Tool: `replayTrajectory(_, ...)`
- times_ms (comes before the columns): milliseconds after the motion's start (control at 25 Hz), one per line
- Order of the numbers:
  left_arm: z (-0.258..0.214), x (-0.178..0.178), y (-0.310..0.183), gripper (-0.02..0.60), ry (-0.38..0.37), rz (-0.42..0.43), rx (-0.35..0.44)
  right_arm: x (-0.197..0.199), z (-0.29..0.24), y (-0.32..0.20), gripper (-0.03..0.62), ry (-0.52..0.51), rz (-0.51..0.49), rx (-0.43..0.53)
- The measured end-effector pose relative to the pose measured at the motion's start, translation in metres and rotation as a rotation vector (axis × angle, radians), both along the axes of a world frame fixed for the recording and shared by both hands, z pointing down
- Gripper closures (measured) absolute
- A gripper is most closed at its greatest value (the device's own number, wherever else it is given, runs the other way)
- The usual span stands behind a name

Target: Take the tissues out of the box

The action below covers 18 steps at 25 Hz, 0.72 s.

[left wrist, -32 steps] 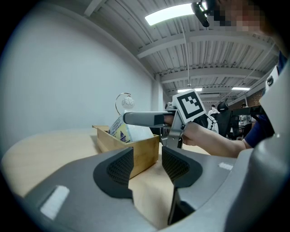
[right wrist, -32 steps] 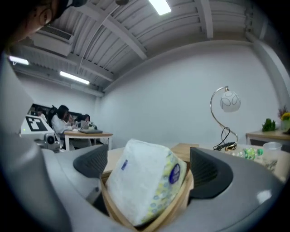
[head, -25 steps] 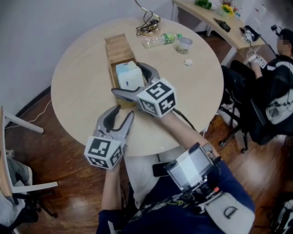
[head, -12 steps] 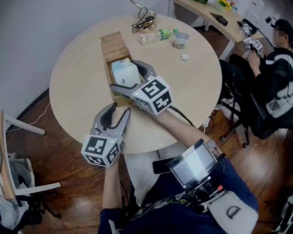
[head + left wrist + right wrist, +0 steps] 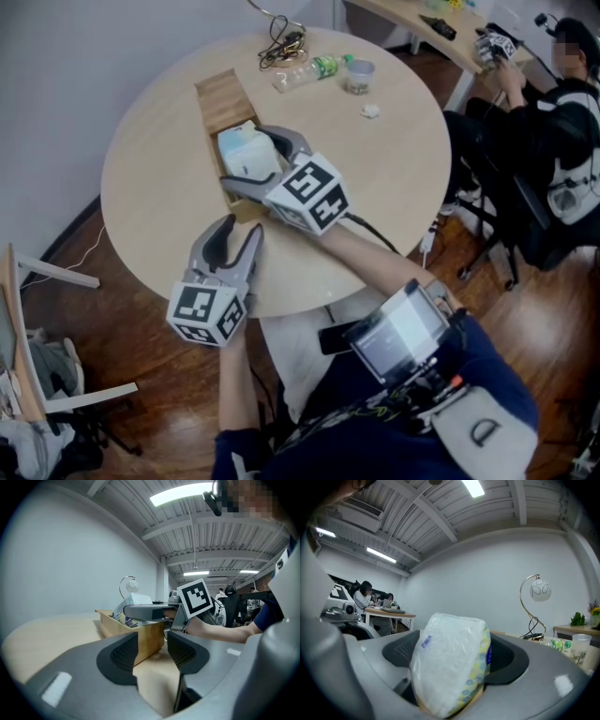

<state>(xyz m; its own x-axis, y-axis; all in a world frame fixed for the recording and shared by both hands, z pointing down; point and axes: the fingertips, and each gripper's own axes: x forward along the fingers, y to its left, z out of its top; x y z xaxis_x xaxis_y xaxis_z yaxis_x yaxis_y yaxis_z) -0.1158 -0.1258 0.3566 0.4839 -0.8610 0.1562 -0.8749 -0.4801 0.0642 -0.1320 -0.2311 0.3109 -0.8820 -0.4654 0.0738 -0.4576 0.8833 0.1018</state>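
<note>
A plastic-wrapped tissue pack (image 5: 242, 145) stands in the near end of a long open wooden box (image 5: 217, 94) on the round table (image 5: 394, 169). My right gripper (image 5: 246, 159) reaches into the box with one jaw on each side of the pack. Its jaws are closing, and the right gripper view shows the pack (image 5: 450, 663) filling the gap between the pads. My left gripper (image 5: 241, 230) rests at the table's near edge, open and empty, pointing at the box (image 5: 145, 639).
At the table's far side lie a plastic bottle (image 5: 314, 70), a clear cup (image 5: 357, 75), a tangle of cables (image 5: 281, 47) and a small white crumpled scrap (image 5: 371, 111). A person (image 5: 562, 122) sits at a desk to the right. A chair (image 5: 37, 356) stands at the left.
The right gripper's jaws have drawn in closer around the tissue pack in the box. The left gripper has stayed by the table's near edge.
</note>
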Motion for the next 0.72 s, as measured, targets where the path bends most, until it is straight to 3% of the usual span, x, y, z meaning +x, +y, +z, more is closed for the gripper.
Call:
replayTrajectory(280,-0.003,0.0,-0.001,0.38,0.016,-0.009,-0.007,-0.001,-0.005,0.005,0.171,0.015,-0.011,0.044)
replayTrajectory(520,-0.001,0.0,-0.001,0.379,0.002,-0.002,-0.003,-0.003,-0.011,0.014,0.17,0.048,-0.02,0.139)
replayTrajectory(720,-0.002,0.001,-0.001,0.379,0.008,-0.005,-0.004,-0.002,-0.015,0.019,0.171,0.038,-0.043,0.15)
